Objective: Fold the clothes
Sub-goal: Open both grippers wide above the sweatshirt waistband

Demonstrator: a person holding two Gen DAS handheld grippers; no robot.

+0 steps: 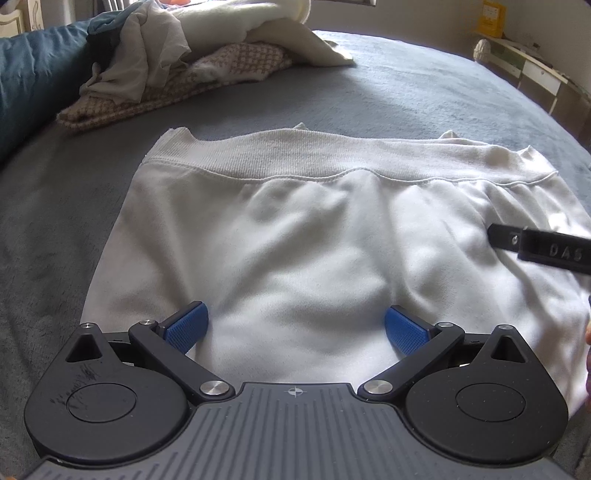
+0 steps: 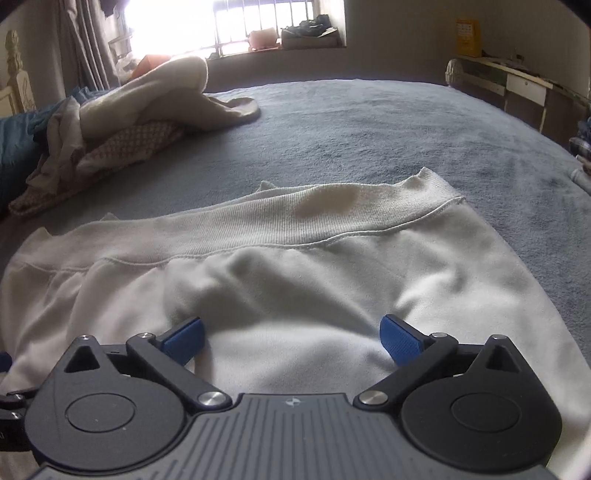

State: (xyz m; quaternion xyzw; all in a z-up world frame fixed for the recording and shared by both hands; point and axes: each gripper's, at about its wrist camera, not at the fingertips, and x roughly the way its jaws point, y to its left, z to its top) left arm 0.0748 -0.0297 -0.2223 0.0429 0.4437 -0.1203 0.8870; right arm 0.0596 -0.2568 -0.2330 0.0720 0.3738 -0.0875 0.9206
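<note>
A white sweatshirt (image 1: 303, 229) lies folded flat on the grey-blue bed, its ribbed hem band (image 1: 295, 155) at the far side. My left gripper (image 1: 295, 328) hovers over its near left part with the blue pads spread wide and only cloth lying below them. In the right wrist view the same sweatshirt (image 2: 295, 288) fills the foreground, ribbed band (image 2: 295, 225) away from me. My right gripper (image 2: 291, 339) stands wide open over the near right part, nothing pinched. A black finger of the right gripper (image 1: 546, 251) shows at the right edge of the left wrist view.
A heap of unfolded clothes (image 1: 177, 66), cream, beige and checked, lies at the far left of the bed (image 2: 369, 140). A blue pillow (image 1: 33, 81) sits beside it. A low shelf unit (image 2: 517, 88) stands past the bed's right side, a bright window (image 2: 236, 26) behind.
</note>
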